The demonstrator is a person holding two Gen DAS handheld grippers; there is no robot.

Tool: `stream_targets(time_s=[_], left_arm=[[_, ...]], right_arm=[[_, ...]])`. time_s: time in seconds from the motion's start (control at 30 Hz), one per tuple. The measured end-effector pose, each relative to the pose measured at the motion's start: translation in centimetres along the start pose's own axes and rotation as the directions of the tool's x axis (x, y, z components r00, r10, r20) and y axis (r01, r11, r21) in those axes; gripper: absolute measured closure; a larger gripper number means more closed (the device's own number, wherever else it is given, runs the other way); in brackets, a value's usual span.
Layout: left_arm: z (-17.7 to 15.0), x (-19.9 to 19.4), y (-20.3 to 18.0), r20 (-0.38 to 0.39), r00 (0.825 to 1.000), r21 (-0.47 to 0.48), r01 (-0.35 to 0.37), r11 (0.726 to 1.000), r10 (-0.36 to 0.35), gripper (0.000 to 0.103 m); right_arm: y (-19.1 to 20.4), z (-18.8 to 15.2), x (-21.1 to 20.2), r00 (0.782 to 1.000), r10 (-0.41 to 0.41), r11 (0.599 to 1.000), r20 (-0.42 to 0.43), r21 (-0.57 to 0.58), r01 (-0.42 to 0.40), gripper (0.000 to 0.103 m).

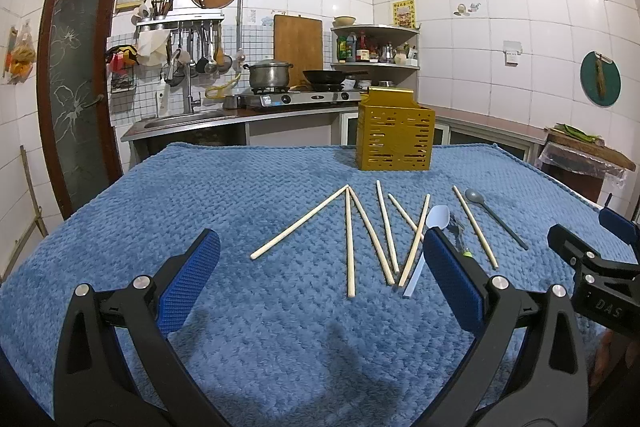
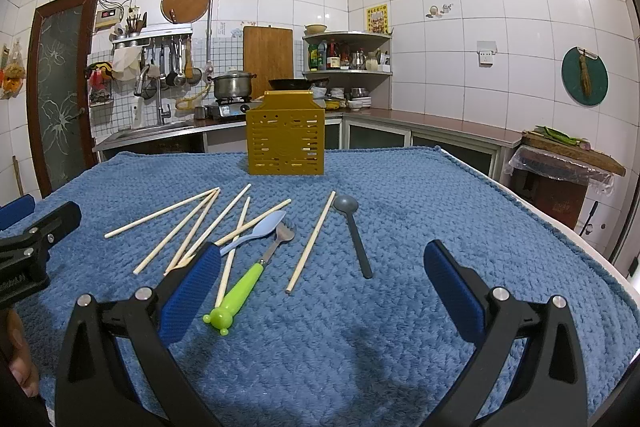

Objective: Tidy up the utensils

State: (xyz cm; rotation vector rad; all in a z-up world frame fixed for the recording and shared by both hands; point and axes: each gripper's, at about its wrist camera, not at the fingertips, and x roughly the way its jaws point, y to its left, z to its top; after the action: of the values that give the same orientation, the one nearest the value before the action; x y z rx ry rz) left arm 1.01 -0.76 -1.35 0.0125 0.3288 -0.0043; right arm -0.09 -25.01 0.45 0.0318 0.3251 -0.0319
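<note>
Several wooden chopsticks [image 1: 350, 239] lie scattered on the blue blanket [image 1: 200, 211], also in the right wrist view [image 2: 310, 242]. Among them lie a light blue plastic spoon [image 2: 256, 231], a fork with a green handle [image 2: 240, 293] and a dark grey spoon [image 2: 354, 231]. A yellow slotted utensil holder [image 1: 395, 135] stands upright at the table's far side, also in the right wrist view [image 2: 285, 139]. My left gripper [image 1: 320, 267] is open and empty, just short of the chopsticks. My right gripper [image 2: 320, 267] is open and empty, near the fork and the dark spoon.
The table edge runs along the right [image 2: 560, 223]. Behind are a kitchen counter with a sink [image 1: 188, 119], a stove with a pot [image 1: 270, 75] and a wok, and a side stand with a board [image 2: 572, 151].
</note>
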Motion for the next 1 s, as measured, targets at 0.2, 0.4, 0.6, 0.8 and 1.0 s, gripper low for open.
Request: stream_targets(time_s=[0.2,0.4,0.6,0.8,1.0], left_arm=[[0.1,-0.2,0.1,-0.001,1.000,0.000,0.000,1.000,0.000,0.005],[0.2,0.2,0.0,-0.011,1.000,-0.012,0.001,1.000,-0.001,0.005],[1.3,1.4,0.8,-0.102,0.994,-0.049,0.042,0.998,-0.046,0.005],[4.6,1.8,2.5,-0.144,0.988,-0.084,0.047,0.995,-0.058,0.005],[7.5,3.5,2.4,-0.180,0.983,-0.026,0.040,0.999,-0.044,0.005]], right_arm=[[0.0,-0.1,0.0,1.000,0.000,1.000,-0.001,0.003,0.000,0.004],[0.0,0.0,0.1,1.000,0.005,1.000,-0.015,0.011,-0.004,0.004],[0.0,1.3,0.9,0.998,0.029,0.999,-0.051,0.020,-0.028,0.004],[0.3,3.3,2.3,0.996,0.013,0.999,-0.090,-0.029,-0.016,0.004],[-0.1,5.4,4.3,0.990,0.020,0.999,-0.138,-0.036,-0.025,0.004]])
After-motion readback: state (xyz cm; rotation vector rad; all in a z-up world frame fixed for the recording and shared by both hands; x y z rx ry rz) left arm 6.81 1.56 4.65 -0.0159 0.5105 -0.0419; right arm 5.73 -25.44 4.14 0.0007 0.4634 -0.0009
